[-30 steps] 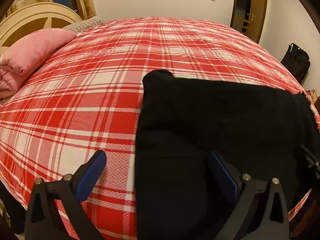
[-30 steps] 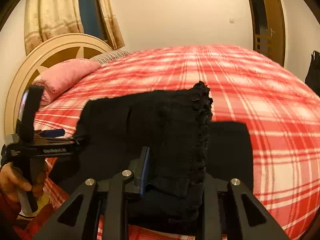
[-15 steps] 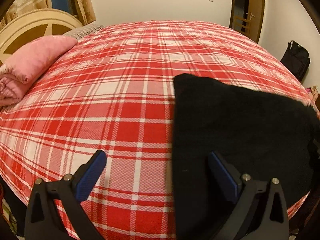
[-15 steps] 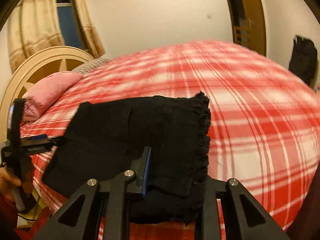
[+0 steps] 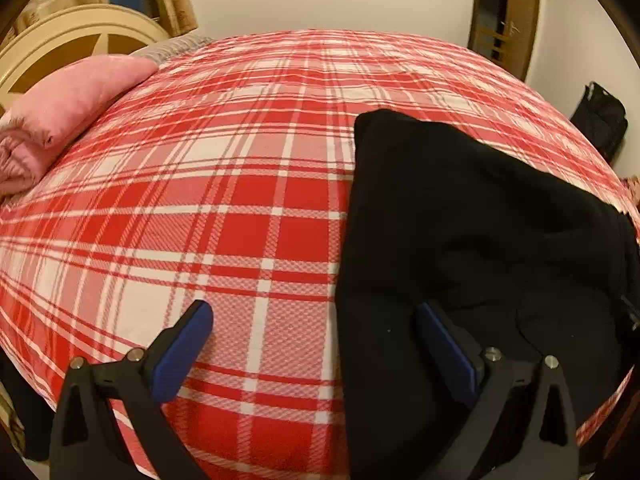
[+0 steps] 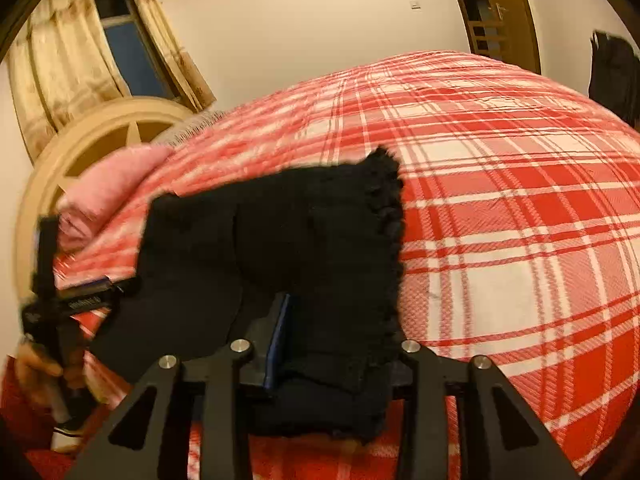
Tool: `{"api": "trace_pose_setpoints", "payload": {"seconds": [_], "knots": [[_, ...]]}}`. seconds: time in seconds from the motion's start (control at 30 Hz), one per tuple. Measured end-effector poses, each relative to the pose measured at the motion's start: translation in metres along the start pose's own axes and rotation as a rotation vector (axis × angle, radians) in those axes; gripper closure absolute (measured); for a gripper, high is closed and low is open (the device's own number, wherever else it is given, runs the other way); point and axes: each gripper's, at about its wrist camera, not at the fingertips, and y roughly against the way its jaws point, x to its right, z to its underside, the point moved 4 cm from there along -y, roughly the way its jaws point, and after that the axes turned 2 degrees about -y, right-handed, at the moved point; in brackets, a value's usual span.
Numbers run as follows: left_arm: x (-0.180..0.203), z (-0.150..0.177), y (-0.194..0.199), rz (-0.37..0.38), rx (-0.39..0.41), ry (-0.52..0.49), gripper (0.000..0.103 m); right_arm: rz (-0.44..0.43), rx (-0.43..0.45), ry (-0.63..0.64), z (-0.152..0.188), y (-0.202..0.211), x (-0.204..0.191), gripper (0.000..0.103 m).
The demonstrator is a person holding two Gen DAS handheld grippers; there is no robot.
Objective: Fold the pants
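The black pants (image 5: pixel 472 248) lie folded on the red plaid bed (image 5: pixel 248 184), at the right in the left wrist view. My left gripper (image 5: pixel 316 336) is open and empty, its right finger over the pants' left edge, its left finger over bare bedspread. My right gripper (image 6: pixel 320 344) is shut on a bunched fold of the pants (image 6: pixel 320 248), with the lacy waistband edge (image 6: pixel 390 216) standing up on the right side. The left gripper (image 6: pixel 80 300) also shows at the far left of the right wrist view, held in a hand.
A pink pillow (image 5: pixel 68 108) lies at the cream headboard (image 5: pixel 68 40) on the left. A dark bag (image 5: pixel 600 120) sits by the far wall, next to a wooden door (image 5: pixel 504 12). A curtained window (image 6: pixel 120 48) is behind the headboard.
The pants have shifted right across the left wrist view and lie flatter. My right gripper keeps its hold on the bunched fold and has swung right, showing more bare bedspread.
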Motion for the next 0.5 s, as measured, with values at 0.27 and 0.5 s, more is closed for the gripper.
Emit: {"api": "trace_pose_setpoints", "payload": {"seconds": [0.27, 0.5], "knots": [[0.013, -0.009, 0.038, 0.073, 0.112, -0.040, 0.000, 0.066, 0.134, 0.054, -0.049, 0.030, -0.014, 0.079], [0.041, 0.014, 0.021, 0.092, 0.048, -0.086, 0.000, 0.172, 0.017, 0.131, -0.050, -0.050, -0.011, 0.084]]}}
